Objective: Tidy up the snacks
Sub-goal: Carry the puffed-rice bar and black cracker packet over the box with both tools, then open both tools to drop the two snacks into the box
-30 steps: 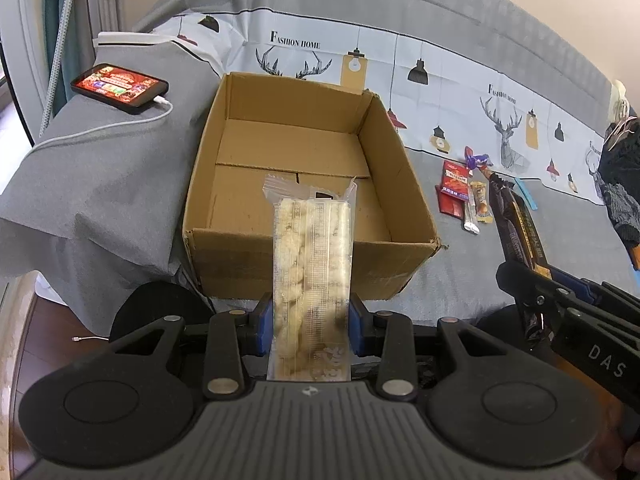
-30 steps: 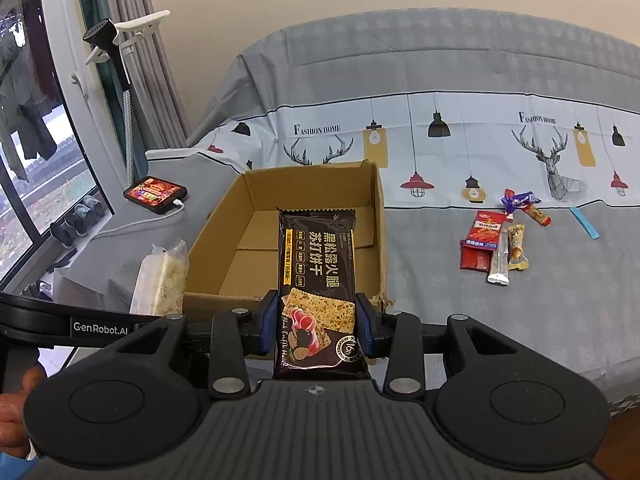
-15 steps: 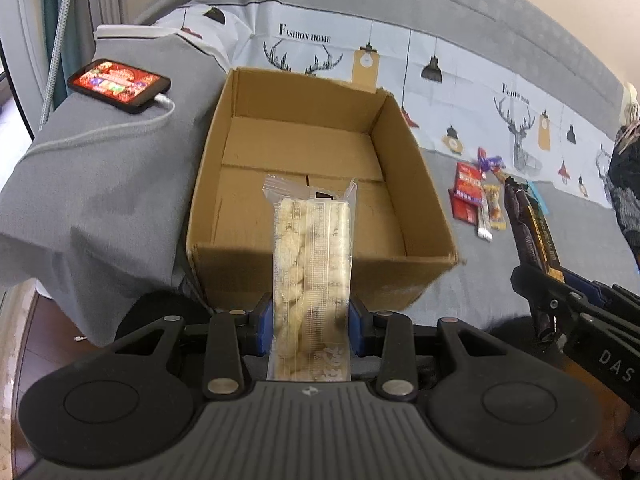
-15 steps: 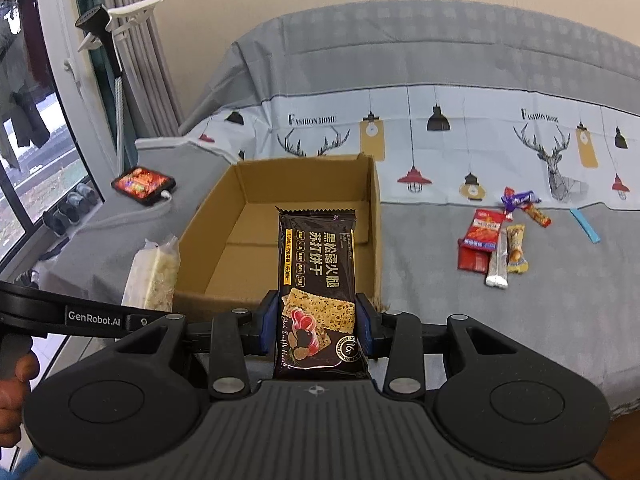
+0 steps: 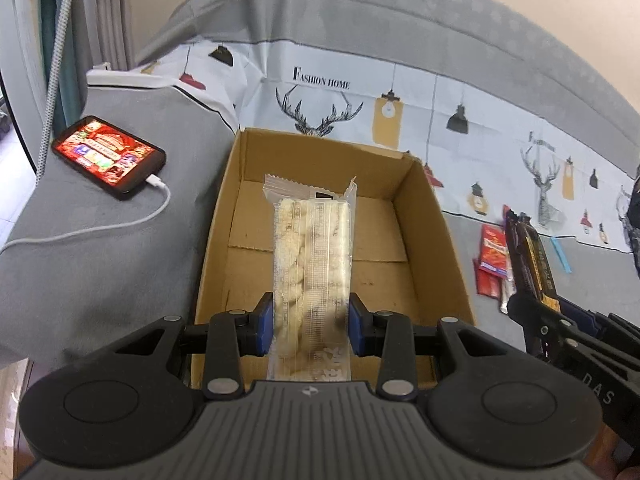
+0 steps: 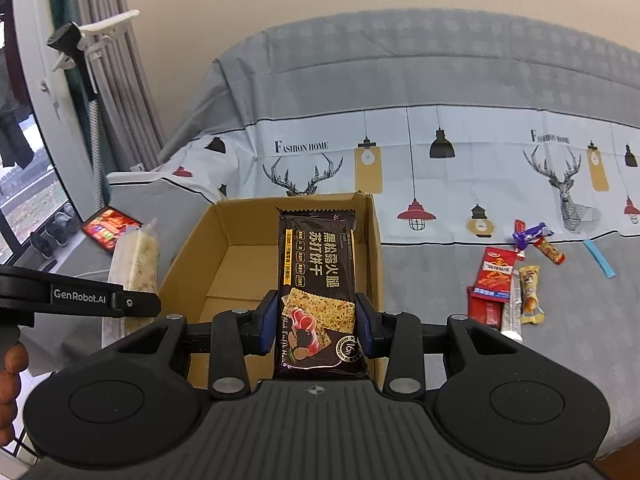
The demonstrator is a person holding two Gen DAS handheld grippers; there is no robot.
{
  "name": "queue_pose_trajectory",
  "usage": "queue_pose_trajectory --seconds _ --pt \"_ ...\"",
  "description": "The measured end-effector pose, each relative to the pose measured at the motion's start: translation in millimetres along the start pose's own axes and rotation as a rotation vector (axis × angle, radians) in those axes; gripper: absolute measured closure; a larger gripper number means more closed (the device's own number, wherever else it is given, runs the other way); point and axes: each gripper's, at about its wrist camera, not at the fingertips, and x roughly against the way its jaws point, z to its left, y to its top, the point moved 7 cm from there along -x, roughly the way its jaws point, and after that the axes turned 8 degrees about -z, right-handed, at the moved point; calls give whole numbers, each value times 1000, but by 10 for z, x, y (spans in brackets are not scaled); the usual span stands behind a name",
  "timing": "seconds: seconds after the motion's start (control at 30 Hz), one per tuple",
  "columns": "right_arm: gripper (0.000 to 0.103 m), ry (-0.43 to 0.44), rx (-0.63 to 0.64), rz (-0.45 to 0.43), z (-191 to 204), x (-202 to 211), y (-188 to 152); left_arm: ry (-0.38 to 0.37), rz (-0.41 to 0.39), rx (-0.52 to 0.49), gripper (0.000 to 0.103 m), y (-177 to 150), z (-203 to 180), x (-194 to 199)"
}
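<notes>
Both packets are poised over the cardboard box [image 5: 424, 216]: left tool [image 5: 311, 330] clenches a rice cracker packet [image 5: 311, 264], right tool [image 6: 316, 330] grips a dark biscuit packet [image 6: 318, 276]. Next, lower and let go.

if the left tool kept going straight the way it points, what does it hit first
Probably the cardboard box: the left tool, shut on the pale rice snack pack, points into its open top, so the pack's tip would likely meet the box floor or far wall first. Depth is unclear.
</notes>
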Motion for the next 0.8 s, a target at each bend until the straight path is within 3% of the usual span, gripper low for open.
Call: queue_pose_trajectory --seconds 0.43,0.8 --pt "62 -32 4 161 -75 -1085 -292 36 166 -15 62 -139 109 -1141" --pt "62 -55 19 234 -169 -1496 -505 61 231 -34 62 -302 219 -1585"
